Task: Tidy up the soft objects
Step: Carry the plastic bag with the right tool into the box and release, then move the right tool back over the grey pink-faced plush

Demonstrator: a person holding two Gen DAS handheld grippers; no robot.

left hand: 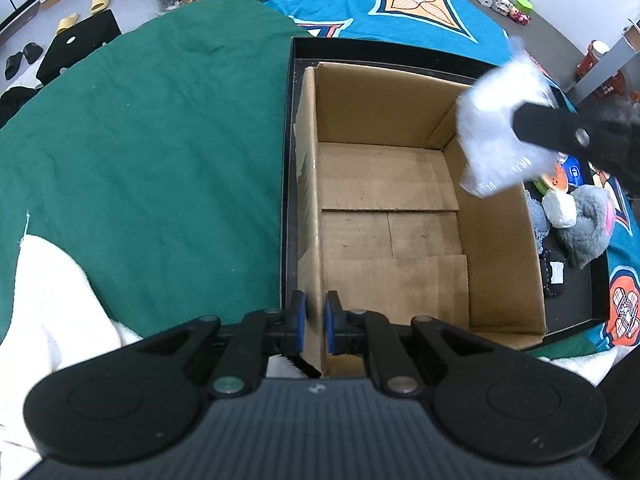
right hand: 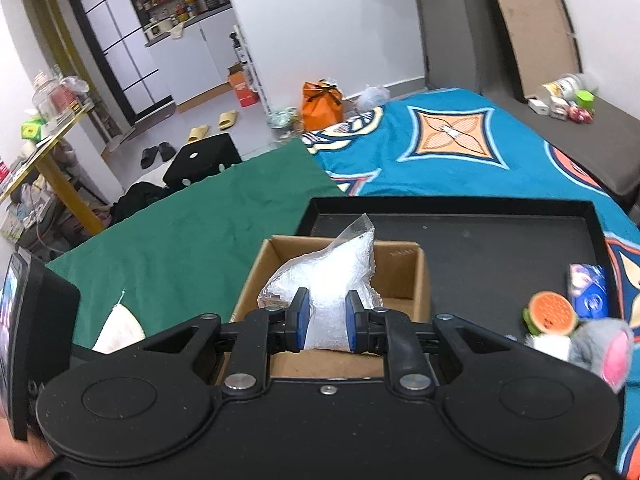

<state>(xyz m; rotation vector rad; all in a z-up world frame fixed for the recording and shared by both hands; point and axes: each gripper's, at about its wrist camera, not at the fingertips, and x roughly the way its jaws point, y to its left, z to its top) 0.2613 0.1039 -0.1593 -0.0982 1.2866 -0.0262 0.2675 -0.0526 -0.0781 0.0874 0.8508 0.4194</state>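
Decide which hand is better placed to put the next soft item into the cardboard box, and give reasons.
Right. Its tool already grips the clear plastic bag at the cardboard box. The left tool is clamped on the box's near wall, likely steadying it.

Bed (right hand: 460,184) in front of me, covered by a teal patterned blanket (right hand: 400,152). A green cloth (left hand: 160,140) lies over the blanket on the left half. A white towel (left hand: 52,300) sits at the bed's near left corner, on the green cloth. A shallow black tray (right hand: 480,248) rests on the bed, its left edge just beside the green cloth's right edge. Teal blanket shows beyond the tray's far edge and along its right side.
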